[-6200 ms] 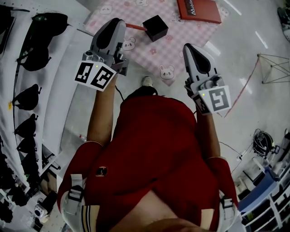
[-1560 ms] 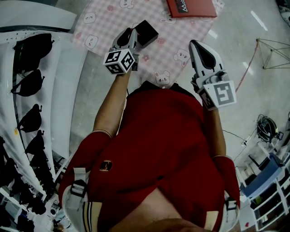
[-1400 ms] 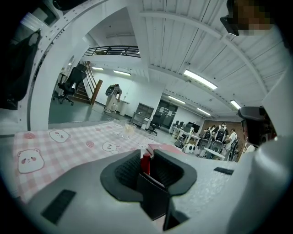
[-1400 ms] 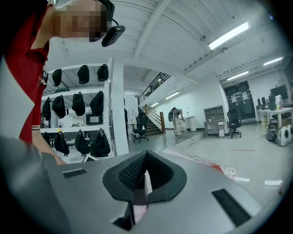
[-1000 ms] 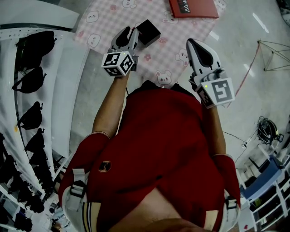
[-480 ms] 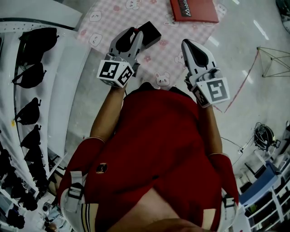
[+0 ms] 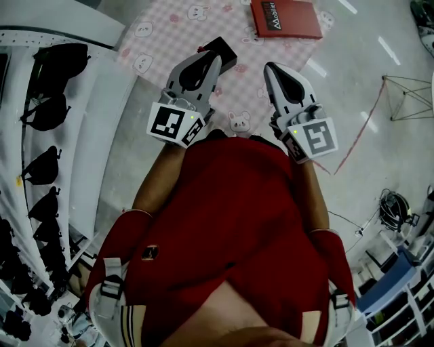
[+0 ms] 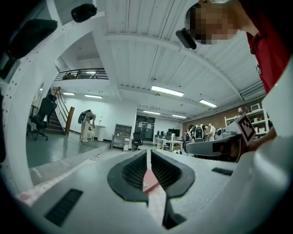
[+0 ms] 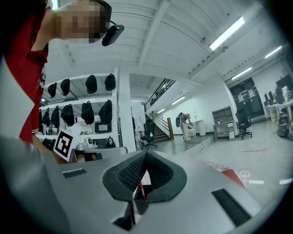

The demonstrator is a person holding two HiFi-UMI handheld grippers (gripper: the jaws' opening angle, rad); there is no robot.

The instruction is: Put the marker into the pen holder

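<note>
The black pen holder stands on the pink checked mat, half hidden behind my left gripper. In the right gripper view the holder shows below the jaws, with the red marker standing upright inside it. A red tip of the marker peeks out at the holder's left. My left gripper hovers just short of the holder, jaws together with only a thin slit and nothing between them. My right gripper hangs to the right, shut and holding nothing.
A red book lies at the mat's far right corner; the red book also shows through the left jaws. White shelves with black caps run along the left. The person's red shirt fills the lower view.
The marker lay on the mat left of the holder at first; it now stands in the holder. My left gripper has pulled back from the holder toward the person. The right gripper shifted slightly left.
</note>
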